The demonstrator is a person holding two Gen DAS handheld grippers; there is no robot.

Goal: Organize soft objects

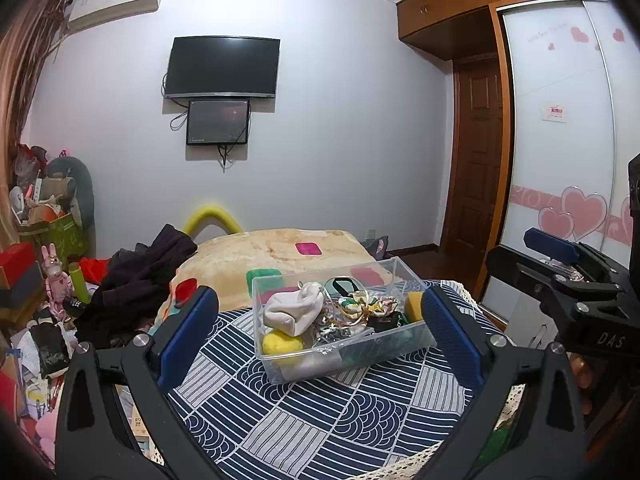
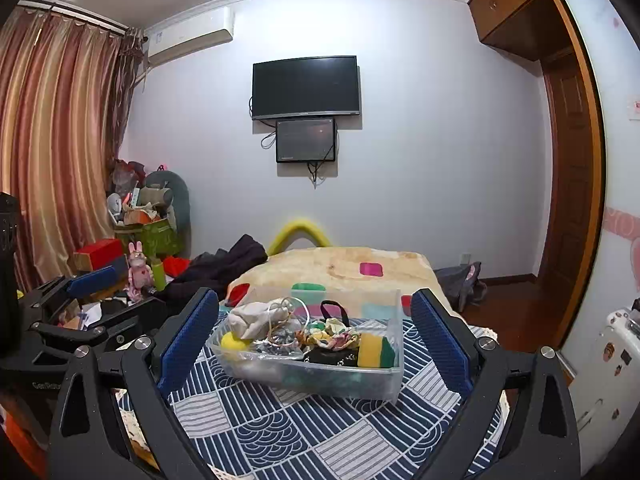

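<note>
A clear plastic box [image 1: 384,350] stands on a navy and white patterned cloth [image 1: 304,420]. It holds a white sock [image 1: 294,310], a yellow ball [image 1: 282,342], a yellow-green sponge [image 1: 414,306], a floral fabric piece [image 1: 366,304] and other small items. The box also shows in the right wrist view [image 2: 360,378], with the sock [image 2: 254,318], ball [image 2: 234,342] and sponge [image 2: 374,352]. My left gripper [image 1: 320,334] is open and empty, its jaws either side of the box, short of it. My right gripper [image 2: 314,334] is open and empty, also short of the box.
A yellow blanket with coloured patches [image 1: 280,256] covers the bed behind the box. Dark clothes [image 1: 136,280] are piled to the left. Clutter, boxes and a pink rabbit toy [image 1: 54,276] fill the left floor. A wardrobe [image 1: 560,140] and door stand right.
</note>
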